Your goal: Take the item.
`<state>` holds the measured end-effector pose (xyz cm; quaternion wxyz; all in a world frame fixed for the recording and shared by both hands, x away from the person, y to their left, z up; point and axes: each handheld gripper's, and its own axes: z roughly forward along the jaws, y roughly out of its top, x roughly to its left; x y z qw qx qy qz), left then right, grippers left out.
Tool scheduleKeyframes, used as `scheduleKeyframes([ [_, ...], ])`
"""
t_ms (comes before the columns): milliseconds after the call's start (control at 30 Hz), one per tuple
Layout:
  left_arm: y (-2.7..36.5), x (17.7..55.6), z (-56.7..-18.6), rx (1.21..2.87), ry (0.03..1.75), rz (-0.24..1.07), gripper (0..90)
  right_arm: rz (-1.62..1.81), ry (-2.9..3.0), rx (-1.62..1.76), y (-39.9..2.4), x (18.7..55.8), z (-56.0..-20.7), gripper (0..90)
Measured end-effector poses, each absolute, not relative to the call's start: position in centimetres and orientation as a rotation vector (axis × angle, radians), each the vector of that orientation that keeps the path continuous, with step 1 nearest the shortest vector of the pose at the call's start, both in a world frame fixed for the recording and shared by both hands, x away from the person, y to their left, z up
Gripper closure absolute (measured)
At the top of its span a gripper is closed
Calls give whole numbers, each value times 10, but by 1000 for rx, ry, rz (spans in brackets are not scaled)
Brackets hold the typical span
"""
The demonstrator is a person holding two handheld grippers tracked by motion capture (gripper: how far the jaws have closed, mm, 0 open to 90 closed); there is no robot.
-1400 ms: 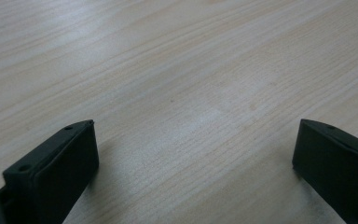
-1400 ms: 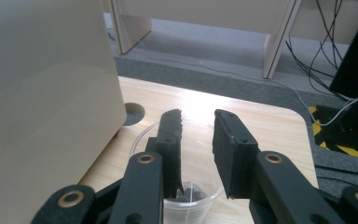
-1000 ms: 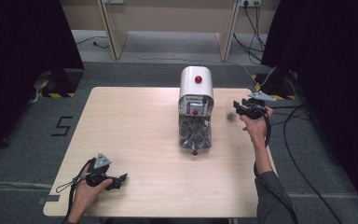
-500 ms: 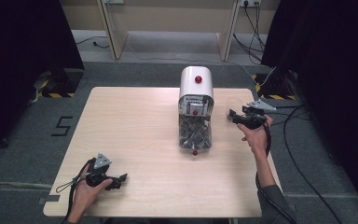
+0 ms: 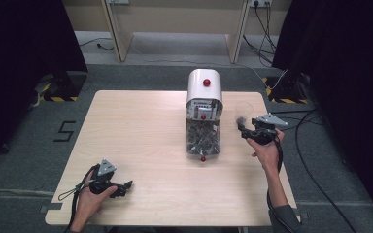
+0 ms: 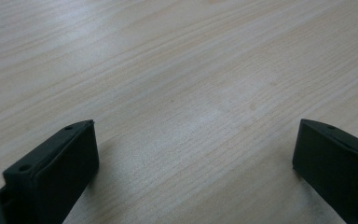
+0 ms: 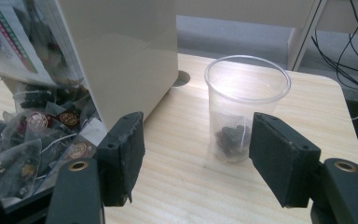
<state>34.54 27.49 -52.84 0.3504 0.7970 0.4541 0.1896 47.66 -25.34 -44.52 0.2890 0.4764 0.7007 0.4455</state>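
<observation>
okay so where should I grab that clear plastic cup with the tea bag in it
Take the clear plastic cup across its mid wall, coming in level from the open table edge with the right hand-held gripper. It stands upright and tapers downward; the white dispenser crowds its other side. Squeeze gently, thin walls probably flex.

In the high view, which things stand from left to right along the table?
Left hand-held gripper → white dispenser with tea bags in front → clear plastic cup → right hand-held gripper.

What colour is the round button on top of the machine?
Red. The button sits on the white machine, clearest in the high view.
</observation>
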Motion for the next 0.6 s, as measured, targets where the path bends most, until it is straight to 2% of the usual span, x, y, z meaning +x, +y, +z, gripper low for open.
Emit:
scheduleKeyframes([
  [600,275,345,-528,2062,1176,491,0,1220,1845,1260,-254,450,-454,365],
])
